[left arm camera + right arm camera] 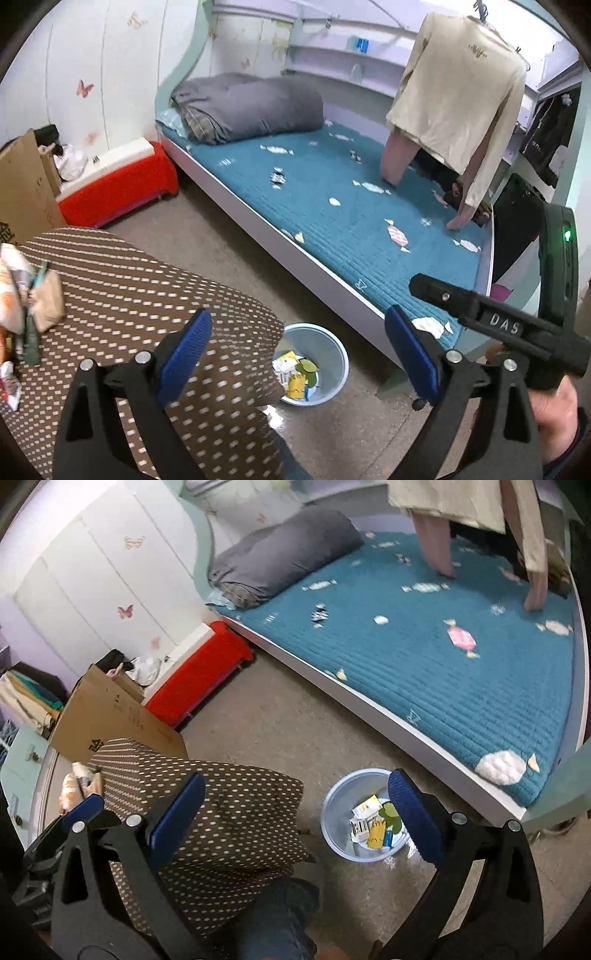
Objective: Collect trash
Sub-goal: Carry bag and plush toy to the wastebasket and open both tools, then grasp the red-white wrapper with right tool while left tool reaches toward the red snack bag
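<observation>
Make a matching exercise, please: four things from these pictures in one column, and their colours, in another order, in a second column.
Things:
1. trash bin
2. storage box
3. bed cover
4. folded quilt

Colours:
A. red
B. grey
C. light blue
D. teal with a candy print

Pairs: 1-C, 2-A, 3-D, 4-B

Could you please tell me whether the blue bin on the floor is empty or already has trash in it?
Partly filled: the blue bin stands upright with cartons and wrappers on its bottom.
</observation>
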### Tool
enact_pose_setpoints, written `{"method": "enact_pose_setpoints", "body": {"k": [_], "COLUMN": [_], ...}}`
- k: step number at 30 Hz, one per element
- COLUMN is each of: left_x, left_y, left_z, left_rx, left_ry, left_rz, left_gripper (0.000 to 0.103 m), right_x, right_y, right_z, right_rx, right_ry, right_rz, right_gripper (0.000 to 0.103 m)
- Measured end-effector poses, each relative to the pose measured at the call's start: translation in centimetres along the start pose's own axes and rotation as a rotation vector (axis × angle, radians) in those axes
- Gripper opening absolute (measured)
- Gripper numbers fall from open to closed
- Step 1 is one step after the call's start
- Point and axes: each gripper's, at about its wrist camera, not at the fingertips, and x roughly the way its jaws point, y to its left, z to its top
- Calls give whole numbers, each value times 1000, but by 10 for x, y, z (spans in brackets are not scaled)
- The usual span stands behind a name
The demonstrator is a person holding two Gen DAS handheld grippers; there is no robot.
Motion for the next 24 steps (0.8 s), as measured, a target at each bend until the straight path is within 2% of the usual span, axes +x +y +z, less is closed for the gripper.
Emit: {"method": "enact_pose_setpoints", "body": {"k": [10, 16, 24], "left_x": [-84, -125, -169], "left_y": [56, 99, 169], "left_z": [-24, -43, -72], "left_rx": [-87, -161, -298], "left_ry": [-122, -168, -204], "left_rz": [59, 169, 308], "left_gripper": [93, 93, 93], "right_x": [-36, -42, -34], "right_y": [105, 165, 220], "right_z": [-10, -26, -47], "right_rx": [-229, -349, -465], "right_ry": [-42, -38, -1], "right_rz": [97, 156, 208], "right_gripper": [97, 97, 97]}}
